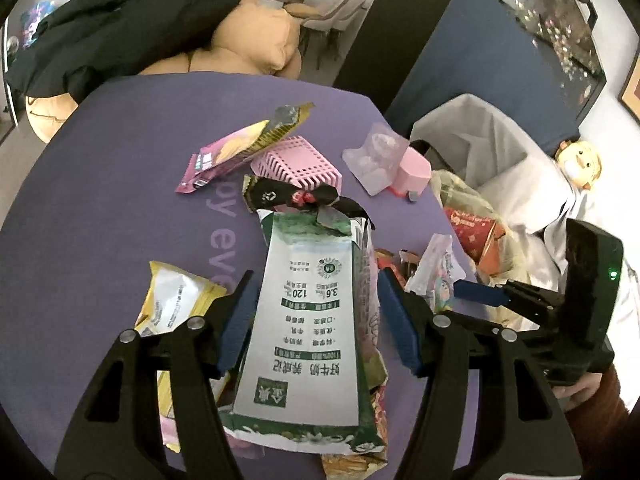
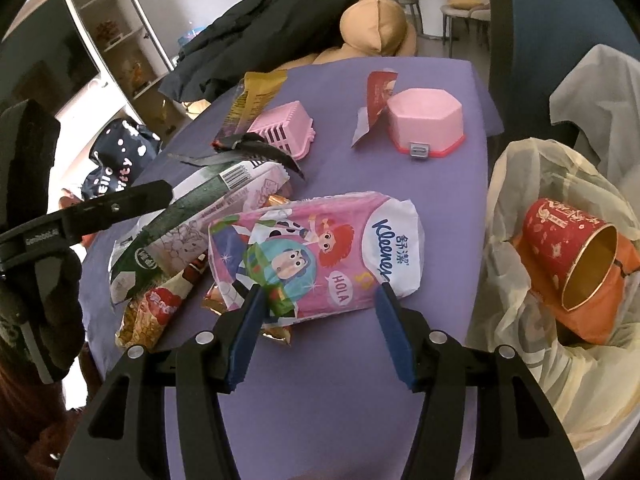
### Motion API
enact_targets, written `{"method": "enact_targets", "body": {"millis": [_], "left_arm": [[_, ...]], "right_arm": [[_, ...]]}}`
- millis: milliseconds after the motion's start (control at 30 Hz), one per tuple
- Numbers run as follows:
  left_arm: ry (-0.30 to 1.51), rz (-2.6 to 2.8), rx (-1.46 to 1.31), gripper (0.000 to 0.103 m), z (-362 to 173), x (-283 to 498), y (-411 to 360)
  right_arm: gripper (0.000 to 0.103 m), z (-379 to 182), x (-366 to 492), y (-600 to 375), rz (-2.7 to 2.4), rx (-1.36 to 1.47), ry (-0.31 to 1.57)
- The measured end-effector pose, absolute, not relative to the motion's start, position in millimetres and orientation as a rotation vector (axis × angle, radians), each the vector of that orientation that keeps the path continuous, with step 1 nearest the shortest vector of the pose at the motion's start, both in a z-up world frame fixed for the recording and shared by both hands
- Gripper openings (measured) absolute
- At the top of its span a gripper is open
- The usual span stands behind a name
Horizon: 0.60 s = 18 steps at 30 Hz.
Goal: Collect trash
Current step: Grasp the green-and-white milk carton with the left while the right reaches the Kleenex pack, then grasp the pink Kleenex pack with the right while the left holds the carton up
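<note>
My left gripper (image 1: 314,280) is open, its blue pads either side of a flattened green and white milk carton (image 1: 308,340) that lies on a pile of wrappers on the purple table (image 1: 120,200). My right gripper (image 2: 320,292) is open, its fingertips at the near edge of a pink Kleenex tissue pack (image 2: 316,252). The carton also shows in the right wrist view (image 2: 176,216). A trash bag (image 2: 540,208) at the table's right edge holds a red paper cup (image 2: 568,252). Several more wrappers lie about: a purple one (image 1: 228,156), a black one (image 1: 288,196), a yellow one (image 1: 172,300).
A pink slotted basket (image 1: 300,160) and a pink lidded box (image 2: 424,124) stand at the table's far side. A red and white wrapper (image 2: 376,100) leans by the box. A black coat (image 1: 112,24) and tan cushions (image 1: 256,40) lie behind the table.
</note>
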State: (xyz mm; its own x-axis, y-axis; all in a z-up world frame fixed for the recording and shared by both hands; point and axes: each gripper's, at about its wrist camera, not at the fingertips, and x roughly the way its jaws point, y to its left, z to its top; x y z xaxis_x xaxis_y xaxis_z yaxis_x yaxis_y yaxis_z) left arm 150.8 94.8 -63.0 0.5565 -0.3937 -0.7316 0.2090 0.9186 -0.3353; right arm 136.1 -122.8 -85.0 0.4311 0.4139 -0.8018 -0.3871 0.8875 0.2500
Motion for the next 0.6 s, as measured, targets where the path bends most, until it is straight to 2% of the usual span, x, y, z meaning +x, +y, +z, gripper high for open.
{"method": "enact_targets", "body": {"millis": [233, 400, 600], "left_arm": [[0.968, -0.311, -0.209, 0.058, -81, 161, 98], [0.952, -0.329, -0.243, 0.051, -82, 159, 105], [0.939, -0.333, -0.268, 0.050, -82, 156, 112]], "right_arm": [[0.054, -84, 135, -121, 0.514, 0.011, 1.002], [0.054, -83, 133, -120, 0.517, -0.007, 1.002], [0.054, -80, 130, -119, 0.483, -0.027, 0.993]]}}
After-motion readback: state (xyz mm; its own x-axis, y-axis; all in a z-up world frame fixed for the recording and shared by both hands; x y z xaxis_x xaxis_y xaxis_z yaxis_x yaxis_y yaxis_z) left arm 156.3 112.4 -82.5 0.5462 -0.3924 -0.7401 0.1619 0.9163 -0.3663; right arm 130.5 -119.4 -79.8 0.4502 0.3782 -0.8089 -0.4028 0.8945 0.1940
